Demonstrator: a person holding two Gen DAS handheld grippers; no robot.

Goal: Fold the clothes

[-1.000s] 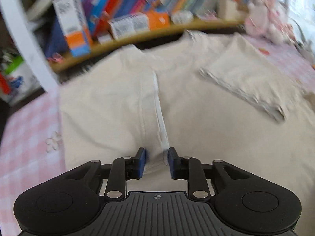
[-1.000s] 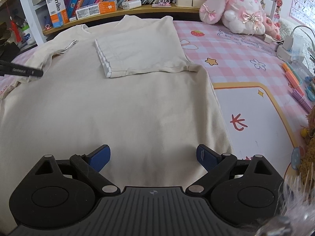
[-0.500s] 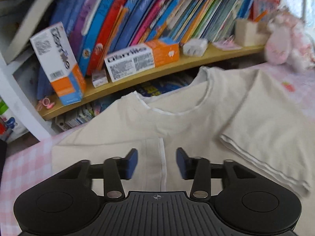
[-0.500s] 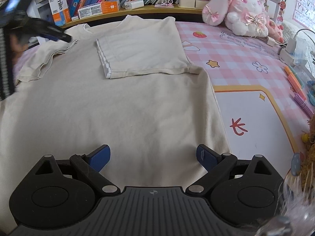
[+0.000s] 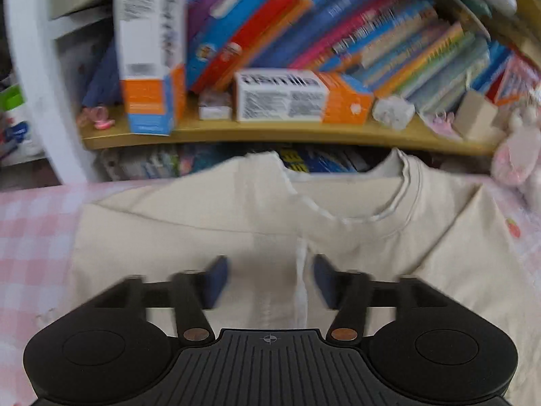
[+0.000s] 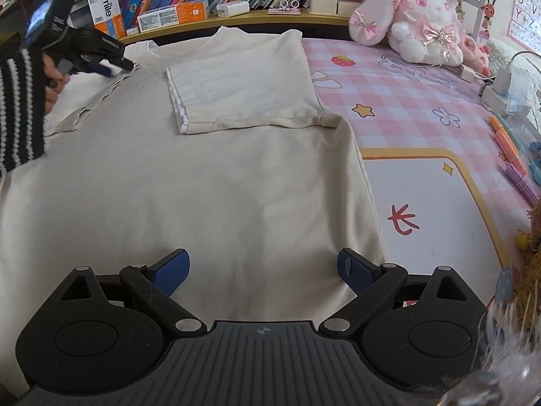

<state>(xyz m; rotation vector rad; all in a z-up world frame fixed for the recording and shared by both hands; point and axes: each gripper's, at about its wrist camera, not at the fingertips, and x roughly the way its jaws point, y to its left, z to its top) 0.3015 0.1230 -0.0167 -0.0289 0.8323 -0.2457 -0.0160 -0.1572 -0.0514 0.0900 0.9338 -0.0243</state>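
Hovering my right gripper, fingers wide apart, over the shirt hem spread on the table. Further up, my left gripper, fingers apart and empty, straddles the sleeve seam near the collar. Grab both layers squarely before folding inward.

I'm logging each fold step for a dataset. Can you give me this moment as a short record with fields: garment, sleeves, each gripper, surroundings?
garment: cream T-shirt spread flat on the pink checked table cover, collar toward the bookshelf
right sleeve: folded inward, lying on the shirt body
left sleeve: folded inward under the left gripper
left gripper: jaws open, over the sleeve hem near the collar; image blurred
right gripper: jaws wide open, holding nothing, above the shirt's lower part
surroundings: white plush bunny, markers at the right edge
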